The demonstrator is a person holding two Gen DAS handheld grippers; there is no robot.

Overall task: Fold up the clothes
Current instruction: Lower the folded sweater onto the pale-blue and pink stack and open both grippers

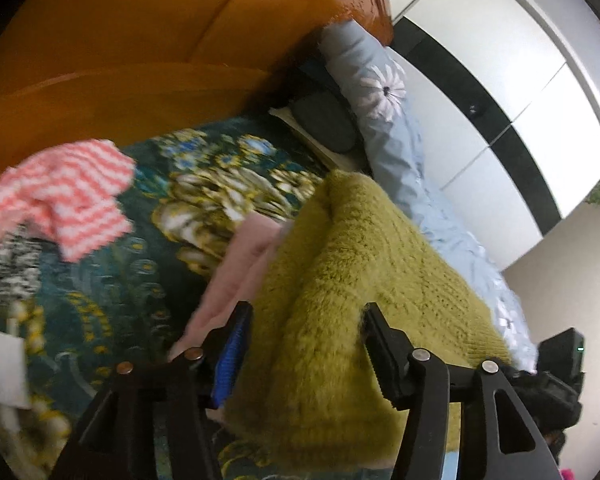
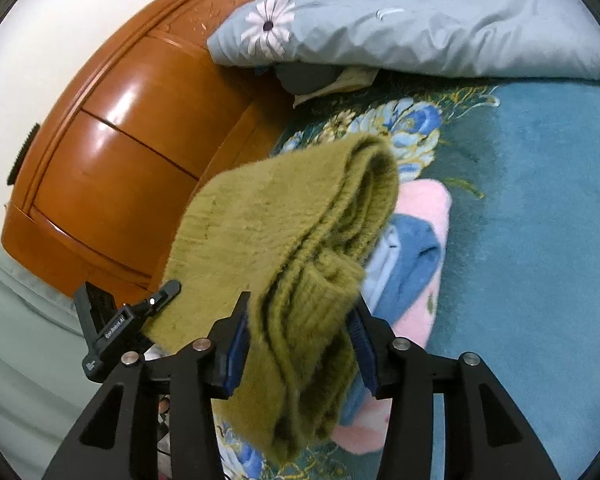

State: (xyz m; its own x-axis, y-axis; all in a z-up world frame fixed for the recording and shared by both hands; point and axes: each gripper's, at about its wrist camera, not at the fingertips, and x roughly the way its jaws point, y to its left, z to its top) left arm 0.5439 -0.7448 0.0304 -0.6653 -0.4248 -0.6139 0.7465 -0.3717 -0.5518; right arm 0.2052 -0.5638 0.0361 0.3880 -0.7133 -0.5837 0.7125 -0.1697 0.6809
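My left claw (image 1: 304, 320) is clamped on one end of the green fuzzy sweater (image 1: 352, 264), my right claw (image 2: 300, 316) is clamped on a bunched fold of it, and the sweater hangs folded between them above the floral bedspread (image 2: 540, 200). Under it lies a pink garment (image 2: 424, 204) with a blue one (image 2: 412, 256) on top. A red-striped top (image 1: 68, 196) sits off toward the headboard (image 1: 140, 40).

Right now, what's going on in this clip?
A person is folding clothes on a bed with two handheld tongs. Both the left tongs and the right tongs are clamped on a fuzzy green sweater, holding it bunched and doubled over above the teal floral blanket. A pink and blue garment lies under it. A pink striped top lies further off, near the wooden headboard.
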